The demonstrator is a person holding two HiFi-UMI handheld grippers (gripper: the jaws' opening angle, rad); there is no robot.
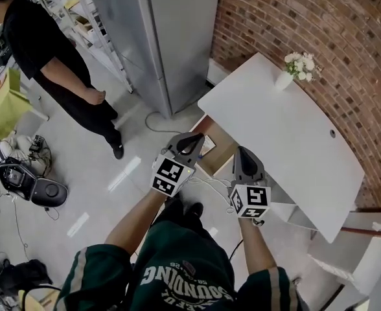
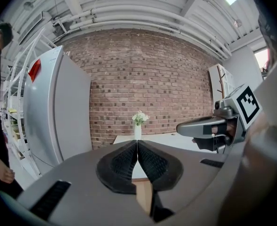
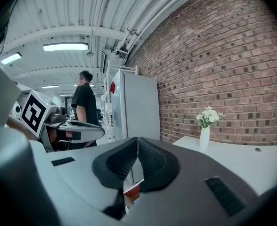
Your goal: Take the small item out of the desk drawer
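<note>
Both the left tongs (image 1: 192,139) and the right tongs (image 1: 243,153) are clenched on nothing above the pulled-out light-wood desk drawer (image 1: 221,150) at the edge of the white worktop (image 1: 288,135), which lies directly beneath the left tongs' tips, the nearer pair, with the small item indistinct inside.

Two grippers: left gripper (image 1: 192,140), right gripper (image 1: 243,154). One desk (image 1: 294,141), one drawer (image 1: 220,153) (just the one in sight), one flower vase (image 1: 284,80), one grey cabinet (image 1: 174,37), one bystander (image 1: 51,50).

Vase (image 1: 284,79) on the desk (image 1: 294,141), far corner, by the brick wall (image 1: 320,24); cabinet (image 1: 171,37) to the left; drawer (image 1: 218,153) apparently beneath
</note>
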